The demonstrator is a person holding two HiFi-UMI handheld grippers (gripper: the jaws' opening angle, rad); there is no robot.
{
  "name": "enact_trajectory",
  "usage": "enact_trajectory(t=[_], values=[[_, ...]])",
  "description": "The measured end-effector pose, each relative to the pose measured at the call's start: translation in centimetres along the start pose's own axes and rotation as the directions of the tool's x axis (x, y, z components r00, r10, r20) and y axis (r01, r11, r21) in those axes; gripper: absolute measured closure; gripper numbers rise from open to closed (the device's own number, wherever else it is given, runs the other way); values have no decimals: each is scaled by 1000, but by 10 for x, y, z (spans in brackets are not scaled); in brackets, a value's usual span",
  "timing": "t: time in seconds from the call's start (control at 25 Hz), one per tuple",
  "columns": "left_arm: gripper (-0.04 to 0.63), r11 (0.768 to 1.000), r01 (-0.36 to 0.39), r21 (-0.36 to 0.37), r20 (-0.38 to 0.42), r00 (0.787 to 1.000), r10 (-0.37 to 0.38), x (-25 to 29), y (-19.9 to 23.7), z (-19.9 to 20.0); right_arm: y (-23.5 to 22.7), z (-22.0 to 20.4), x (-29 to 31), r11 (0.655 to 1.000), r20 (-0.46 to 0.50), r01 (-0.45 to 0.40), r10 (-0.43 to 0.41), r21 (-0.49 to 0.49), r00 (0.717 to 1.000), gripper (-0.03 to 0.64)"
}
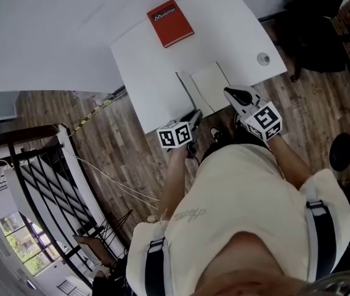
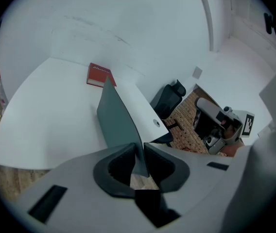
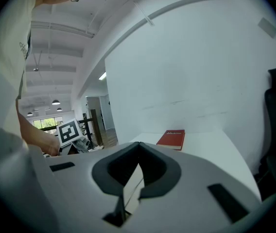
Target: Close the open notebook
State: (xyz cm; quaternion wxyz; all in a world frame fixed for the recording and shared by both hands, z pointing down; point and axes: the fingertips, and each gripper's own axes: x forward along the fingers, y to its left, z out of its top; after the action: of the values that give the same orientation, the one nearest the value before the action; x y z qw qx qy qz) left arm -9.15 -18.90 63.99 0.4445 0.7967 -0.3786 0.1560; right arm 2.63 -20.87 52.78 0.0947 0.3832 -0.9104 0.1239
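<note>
Slip is your risk: your left gripper pinches the notebook's raised cover only near its corner, and your right gripper is closed on a page. The notebook lies at the desk edge, 5 o'clock from the book. An uneven swing could drag it off.

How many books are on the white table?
2. A closed red book lies at the far end of the table; an open notebook sits at the near edge, its cover pinched by the left gripper. None looks hidden.
</note>
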Motion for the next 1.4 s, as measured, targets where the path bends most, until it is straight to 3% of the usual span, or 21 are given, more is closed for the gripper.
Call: enact_trajectory(t=[1.04,1.4], values=[[522,991,92,95,-155,985,-77,73,-56,-2,-39,-2,-8,1000,-12,26,-26,-7,1000,609],[514,988,64,140,-189,981,-37,78,-63,-5,-48,-4,-13,999,-12,41,-40,9,999,609]])
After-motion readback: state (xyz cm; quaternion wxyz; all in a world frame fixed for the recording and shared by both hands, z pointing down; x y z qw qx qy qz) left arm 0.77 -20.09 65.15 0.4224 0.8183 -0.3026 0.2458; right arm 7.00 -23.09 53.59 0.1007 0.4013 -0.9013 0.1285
